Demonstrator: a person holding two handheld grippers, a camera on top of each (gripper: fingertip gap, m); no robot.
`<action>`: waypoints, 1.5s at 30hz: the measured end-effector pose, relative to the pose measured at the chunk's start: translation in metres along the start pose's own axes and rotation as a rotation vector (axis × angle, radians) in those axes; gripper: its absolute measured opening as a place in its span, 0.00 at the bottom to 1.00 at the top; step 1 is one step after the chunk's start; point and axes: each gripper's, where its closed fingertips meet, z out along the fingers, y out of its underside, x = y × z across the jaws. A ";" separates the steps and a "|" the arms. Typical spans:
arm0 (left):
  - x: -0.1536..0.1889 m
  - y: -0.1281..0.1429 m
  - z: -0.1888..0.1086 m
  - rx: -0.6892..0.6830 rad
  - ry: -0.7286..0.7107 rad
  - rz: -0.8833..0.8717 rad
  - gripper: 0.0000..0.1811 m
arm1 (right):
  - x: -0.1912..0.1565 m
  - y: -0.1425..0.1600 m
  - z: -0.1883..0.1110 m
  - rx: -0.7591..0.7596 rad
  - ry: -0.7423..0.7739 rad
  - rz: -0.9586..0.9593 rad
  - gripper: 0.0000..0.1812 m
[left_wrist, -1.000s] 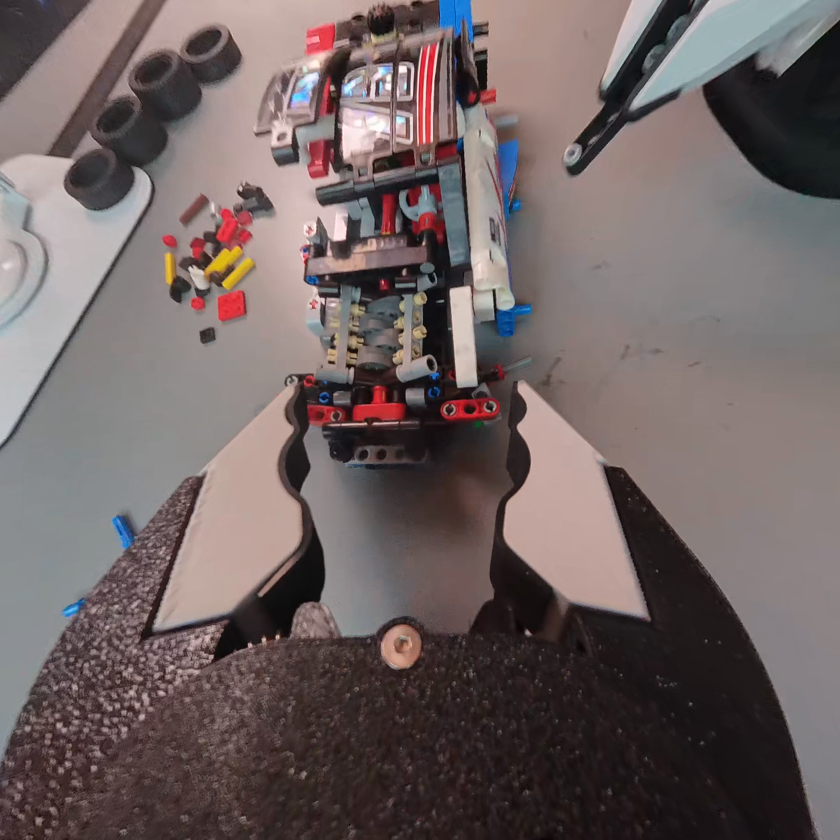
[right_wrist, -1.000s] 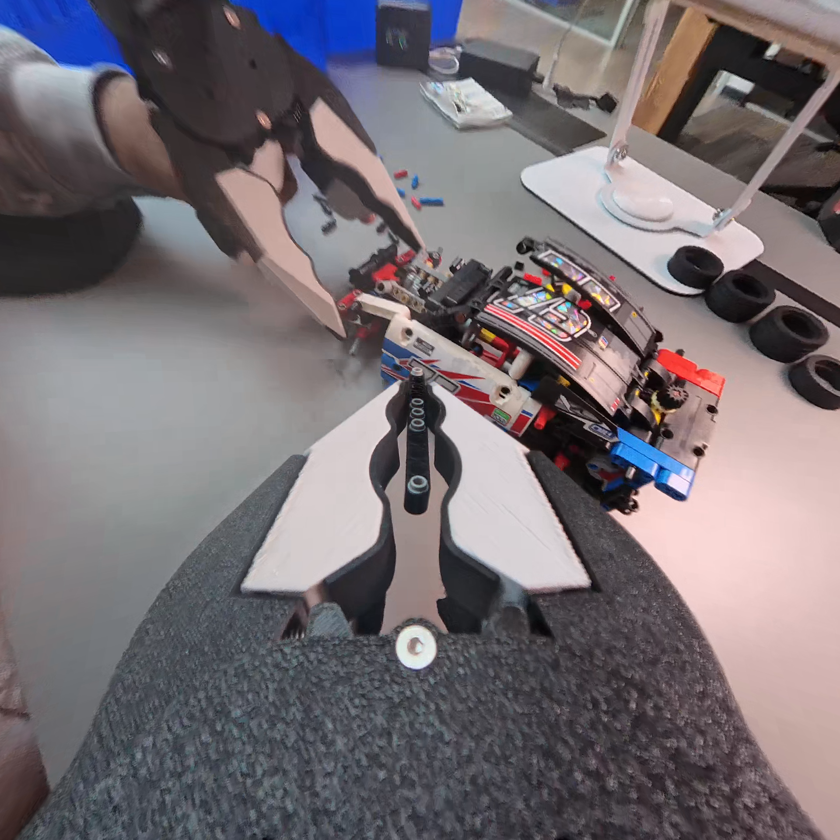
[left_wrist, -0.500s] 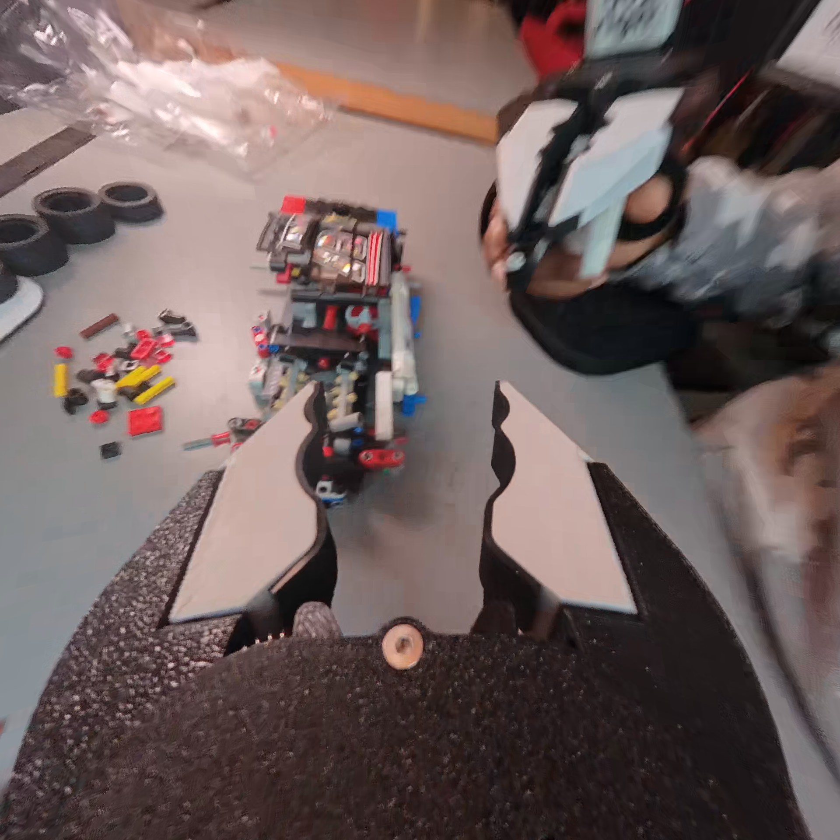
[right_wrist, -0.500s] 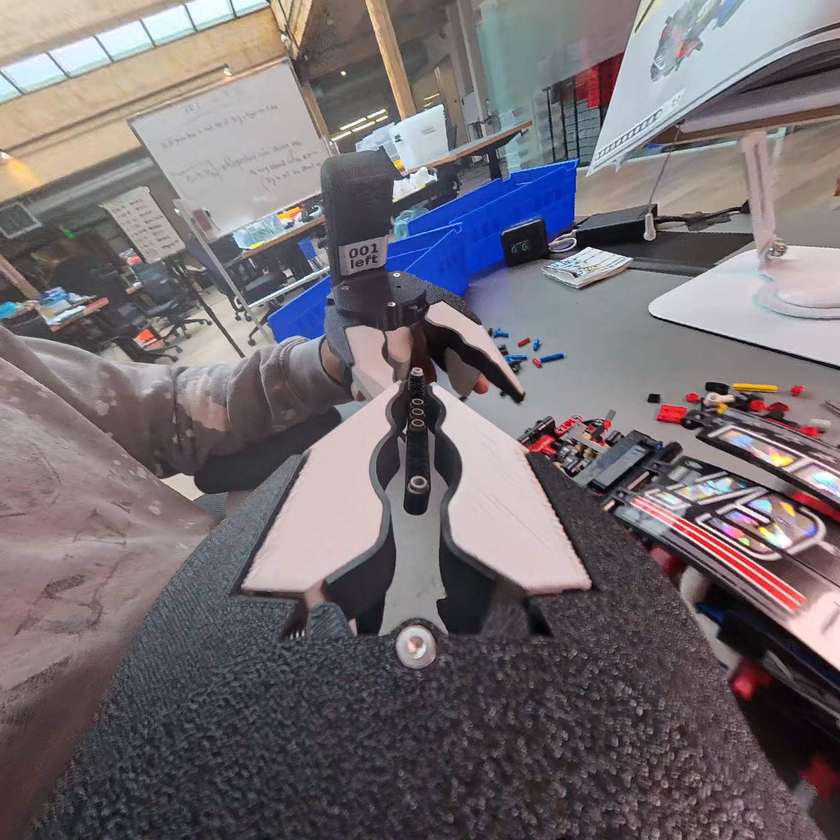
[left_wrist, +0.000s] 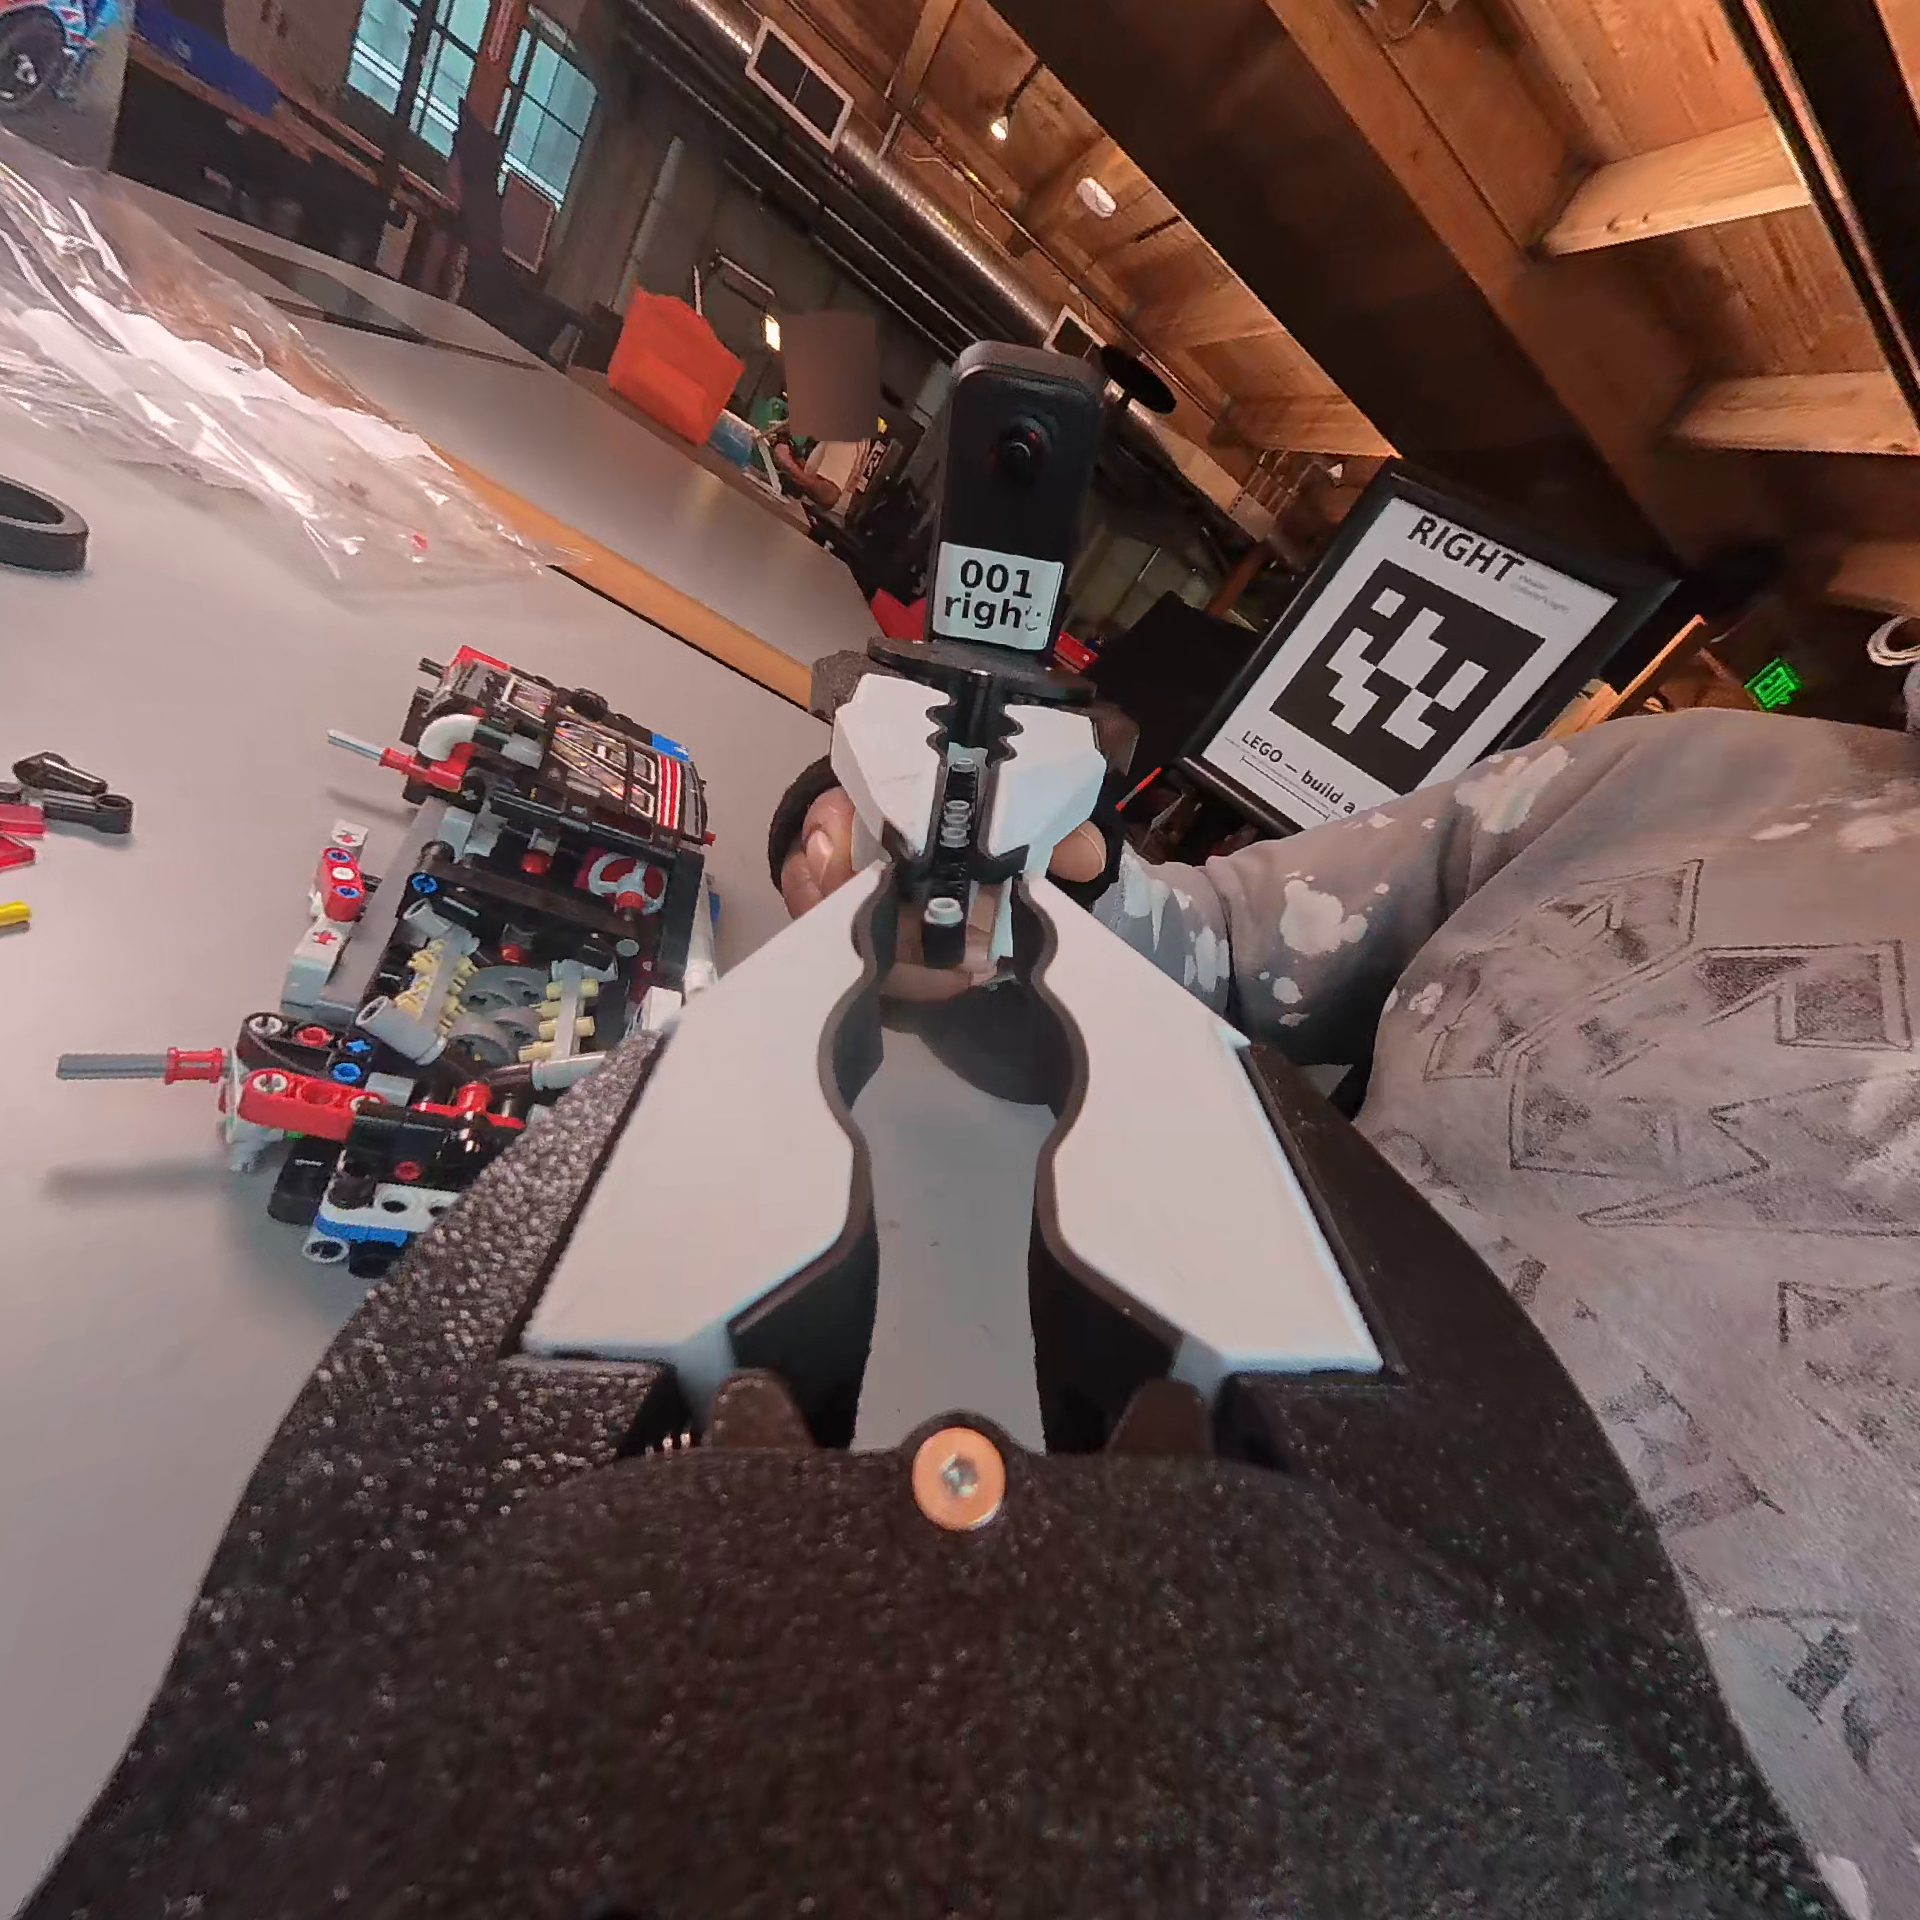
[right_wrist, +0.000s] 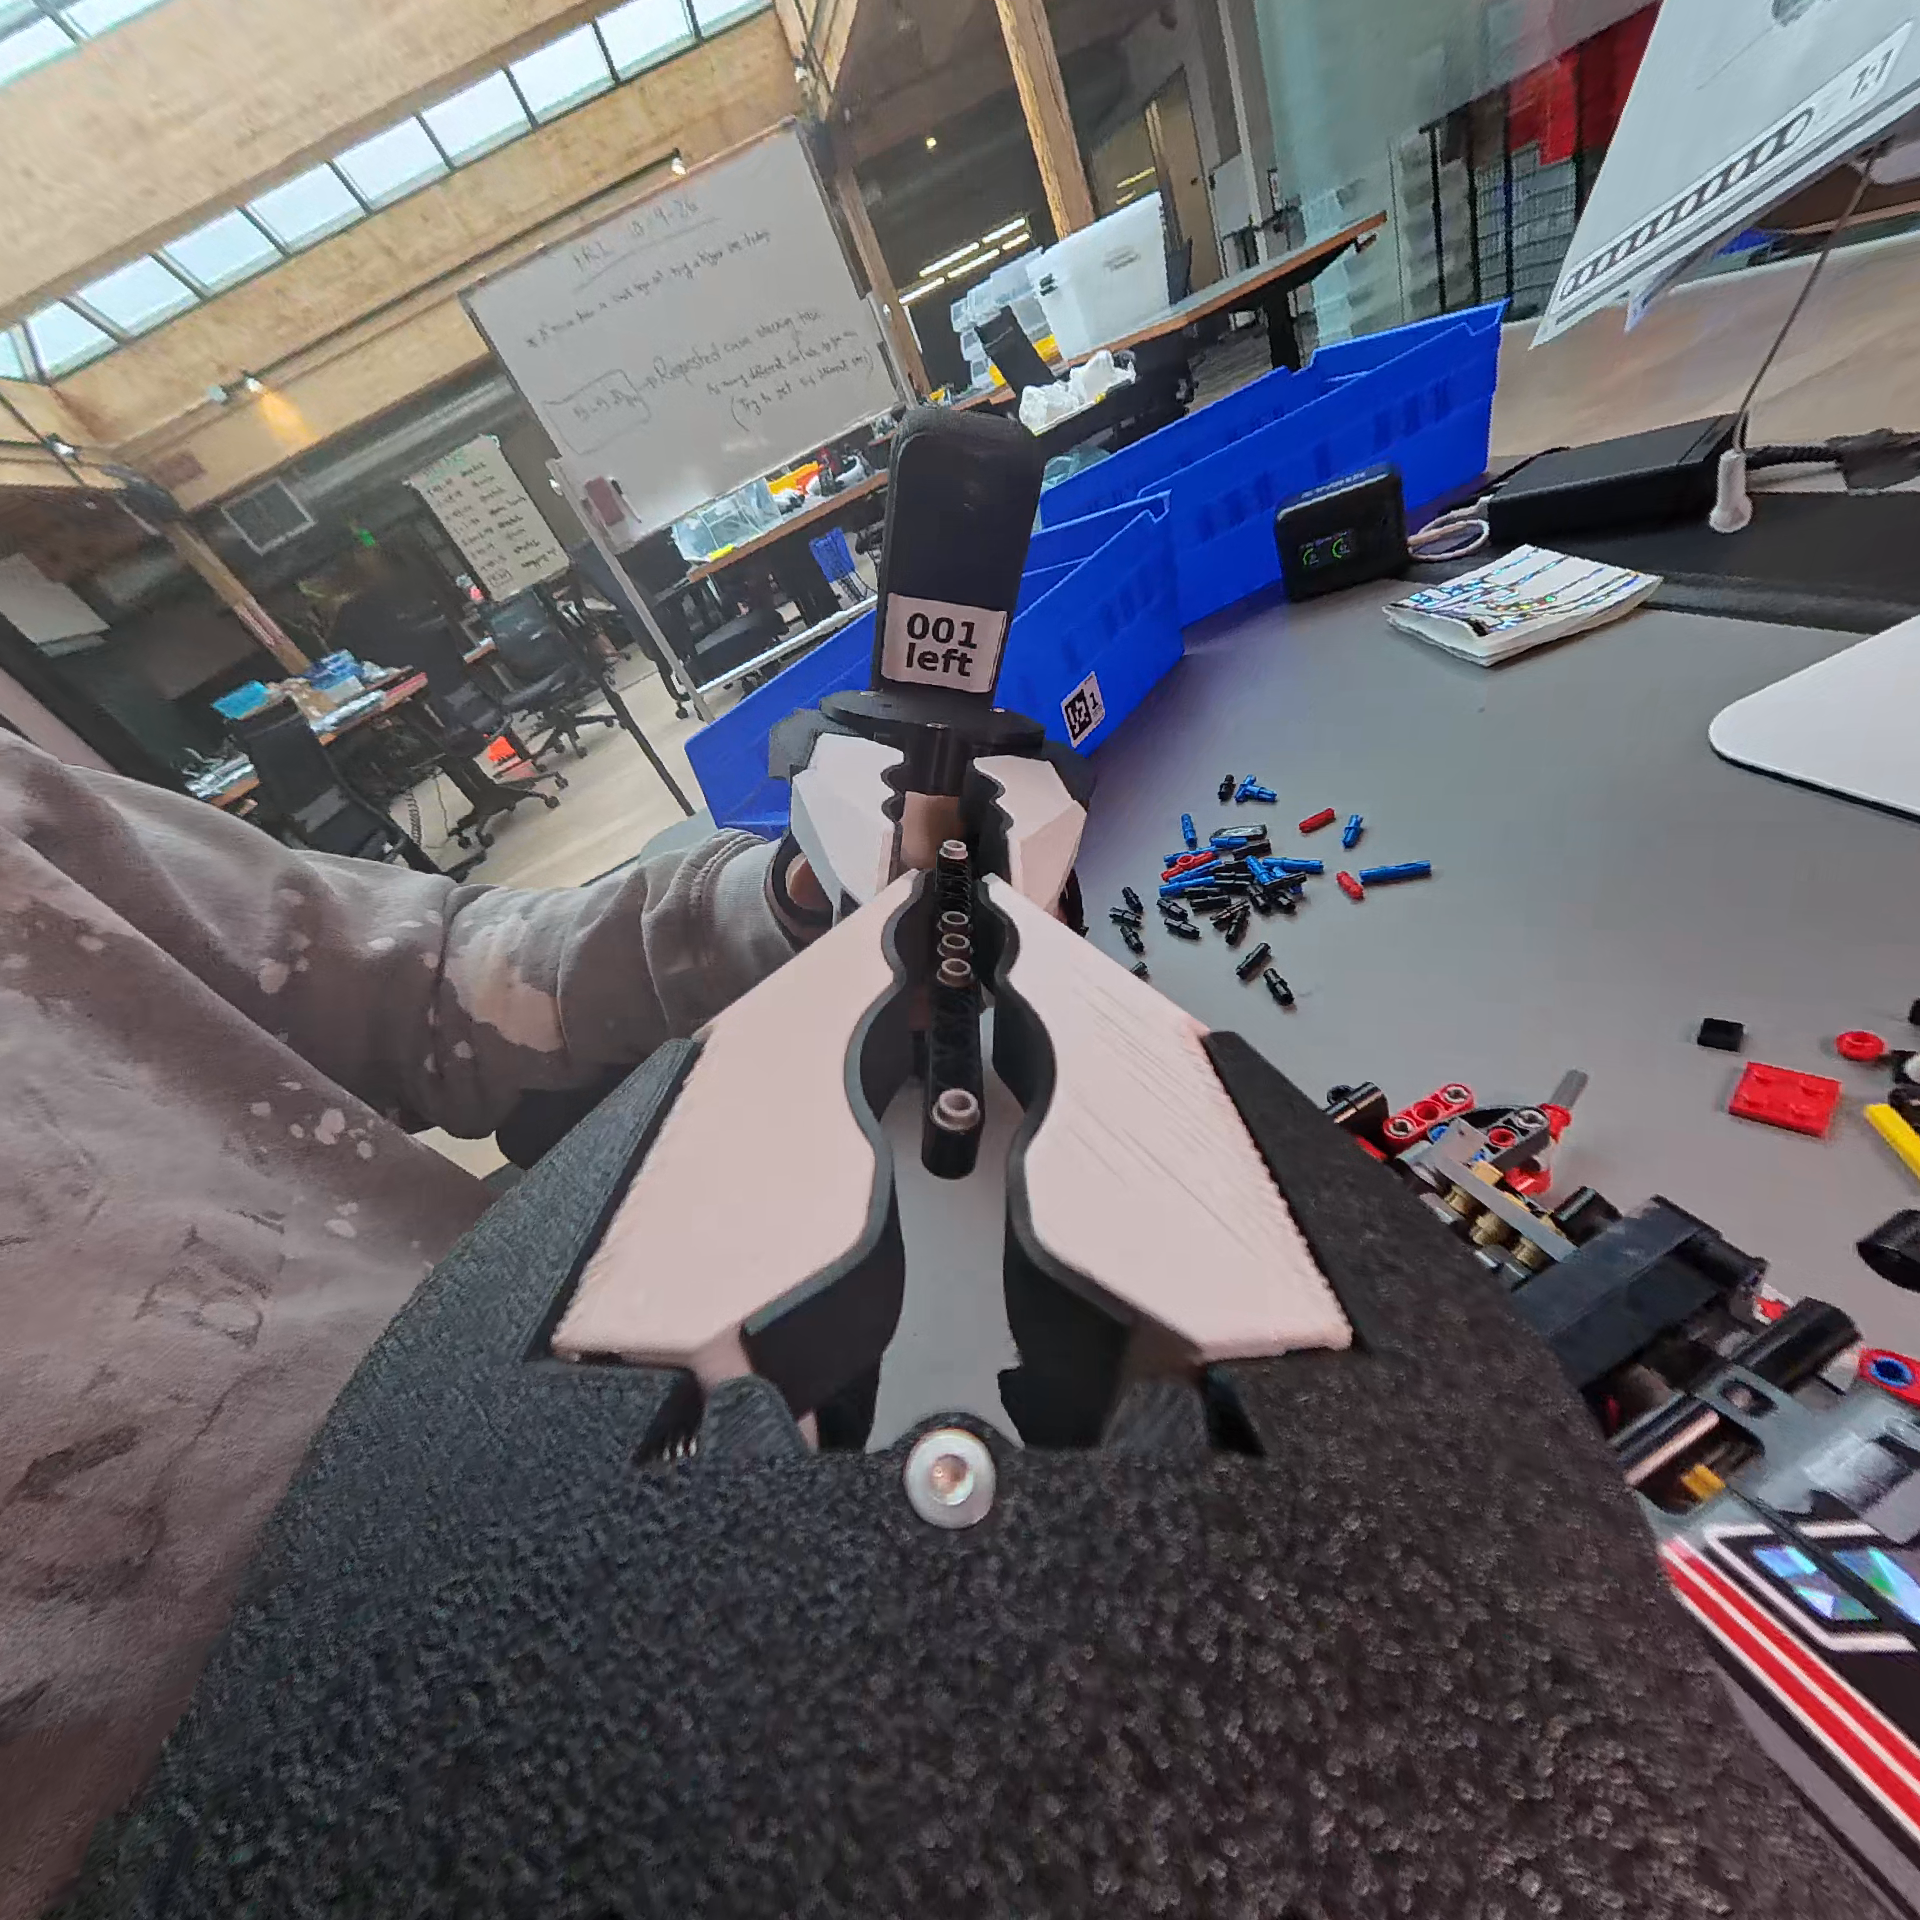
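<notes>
Two grippers face tip to tip above the table (right_wrist: 1558, 831): right gripper (right_wrist: 951, 904) pinches a black beam (right_wrist: 951, 1039); left gripper (left_wrist: 951, 894), narrowly parted, brackets the beam's end; car (left_wrist: 499, 935) lies beside.

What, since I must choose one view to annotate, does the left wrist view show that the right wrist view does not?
Only the left wrist view shows the clear plastic bags, a loose black tyre and the framed marker sign.

Only the right wrist view shows the blue bins, the heap of blue and black pins, the whiteboard and the booklet.

Both show the brick-built car and the black holed beam gripped in the right tongs, its far end between the open left tongs.
</notes>
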 end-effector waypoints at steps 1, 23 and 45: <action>0.001 -0.001 0.000 0.003 0.011 -0.004 0.09 | -0.002 -0.002 0.000 0.010 -0.015 0.000 0.04; -0.007 -0.048 -0.051 0.300 -0.015 -0.085 0.02 | 0.017 -0.031 -0.033 0.212 0.049 -0.050 0.14; 0.035 -0.102 -0.291 0.094 -1.275 0.313 0.03 | 0.002 0.002 -0.012 0.085 0.011 -0.111 0.10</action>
